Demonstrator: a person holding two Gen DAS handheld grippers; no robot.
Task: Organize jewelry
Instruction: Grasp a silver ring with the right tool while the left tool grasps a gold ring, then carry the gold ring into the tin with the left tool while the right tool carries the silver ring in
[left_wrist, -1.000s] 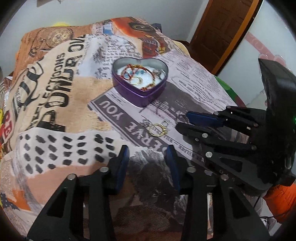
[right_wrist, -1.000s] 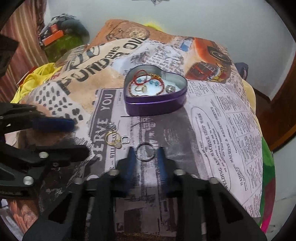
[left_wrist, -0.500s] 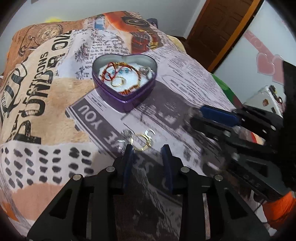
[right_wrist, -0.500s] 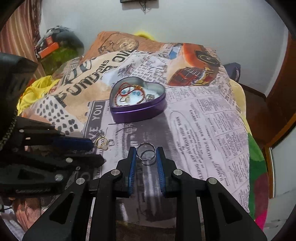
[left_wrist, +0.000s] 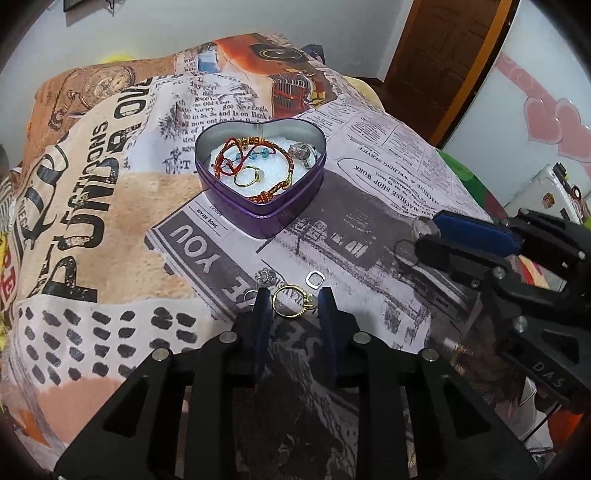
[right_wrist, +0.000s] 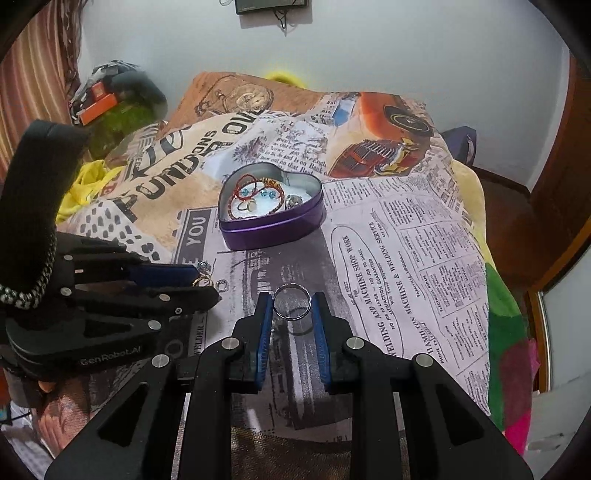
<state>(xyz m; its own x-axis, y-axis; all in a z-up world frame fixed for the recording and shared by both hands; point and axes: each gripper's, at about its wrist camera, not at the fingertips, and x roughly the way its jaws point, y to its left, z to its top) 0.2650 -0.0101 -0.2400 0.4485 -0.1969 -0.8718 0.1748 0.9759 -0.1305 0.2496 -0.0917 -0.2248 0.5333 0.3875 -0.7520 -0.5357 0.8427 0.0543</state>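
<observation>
A purple heart-shaped tin (left_wrist: 280, 206) (right_wrist: 275, 230) sits on the printed blanket and holds a red cord bracelet, a gold ring and a silver ring. My left gripper (left_wrist: 291, 304) straddles a gold ring (left_wrist: 291, 304) lying on the blanket, with gaps on both sides, so it is open. A small silver square ring (left_wrist: 314, 278) and a stone-set silver ring (left_wrist: 266, 276) lie just beyond it. My right gripper (right_wrist: 291, 304) is shut on a plain silver ring (right_wrist: 291, 305) and holds it above the blanket, its shadow below.
The blanket (right_wrist: 406, 258) covers a bed. A brown door (left_wrist: 443, 55) stands at the right. Clutter and a yellow cloth (right_wrist: 85, 184) lie at the bed's left. Each gripper's body shows in the other's view, the left one (right_wrist: 110, 306) and the right one (left_wrist: 517, 266).
My left gripper moved forward until its fingers bracket the gold ring. My right gripper closed on the silver ring and lifted it off the blanket.
</observation>
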